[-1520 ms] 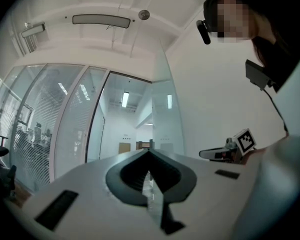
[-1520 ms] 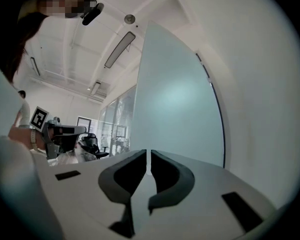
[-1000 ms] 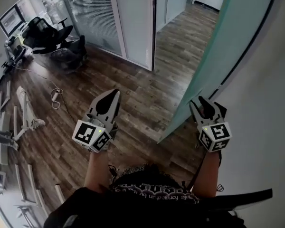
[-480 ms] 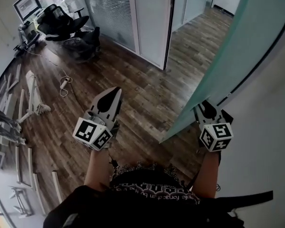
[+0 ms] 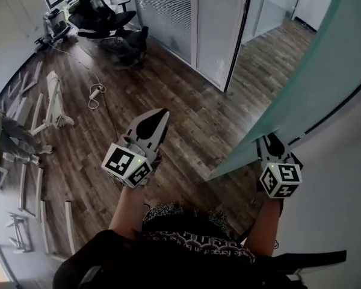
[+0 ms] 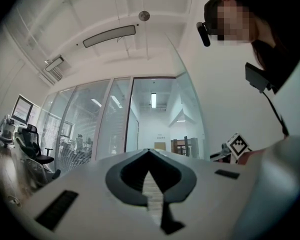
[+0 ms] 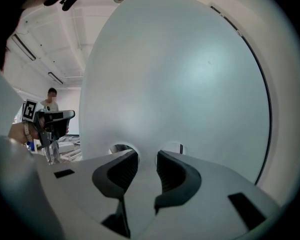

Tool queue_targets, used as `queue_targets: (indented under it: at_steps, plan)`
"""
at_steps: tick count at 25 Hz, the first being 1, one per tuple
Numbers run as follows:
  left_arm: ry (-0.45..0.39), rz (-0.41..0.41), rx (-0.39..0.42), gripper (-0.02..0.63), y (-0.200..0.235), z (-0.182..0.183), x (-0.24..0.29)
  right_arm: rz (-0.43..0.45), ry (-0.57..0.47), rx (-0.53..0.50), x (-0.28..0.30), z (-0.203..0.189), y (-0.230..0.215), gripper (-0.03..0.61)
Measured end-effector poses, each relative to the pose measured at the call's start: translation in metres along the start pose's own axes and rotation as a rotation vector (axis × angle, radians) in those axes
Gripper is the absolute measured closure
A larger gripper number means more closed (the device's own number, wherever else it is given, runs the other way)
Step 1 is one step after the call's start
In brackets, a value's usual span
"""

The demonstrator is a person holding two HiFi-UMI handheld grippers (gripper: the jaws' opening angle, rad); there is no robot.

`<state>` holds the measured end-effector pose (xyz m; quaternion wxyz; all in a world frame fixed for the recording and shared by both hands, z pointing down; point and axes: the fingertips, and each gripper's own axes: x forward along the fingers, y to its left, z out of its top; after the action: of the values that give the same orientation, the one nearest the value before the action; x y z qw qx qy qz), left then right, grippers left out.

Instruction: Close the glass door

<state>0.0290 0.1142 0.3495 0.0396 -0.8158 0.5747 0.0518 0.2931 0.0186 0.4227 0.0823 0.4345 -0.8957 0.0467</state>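
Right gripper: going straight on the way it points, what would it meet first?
The frosted glass door, which fills the view just ahead of the right gripper. Its jaws are closing; whether the pane's edge already sits between them is unclear.

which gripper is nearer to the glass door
Right. The right gripper is up against the glass door, low down, jaws closing with nothing clearly between them yet. The left gripper, shut, hangs over the wooden floor, well clear of it.
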Motion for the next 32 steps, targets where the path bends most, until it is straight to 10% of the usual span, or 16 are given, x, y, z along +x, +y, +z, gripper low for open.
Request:
queue_targets:
  at_steps: [32]
  plan:
    - [-0.014,-0.055,-0.010,0.612,0.061,0.004,0.047,-0.058,-0.013,0.018,0.064,0.015,-0.002,0.460]
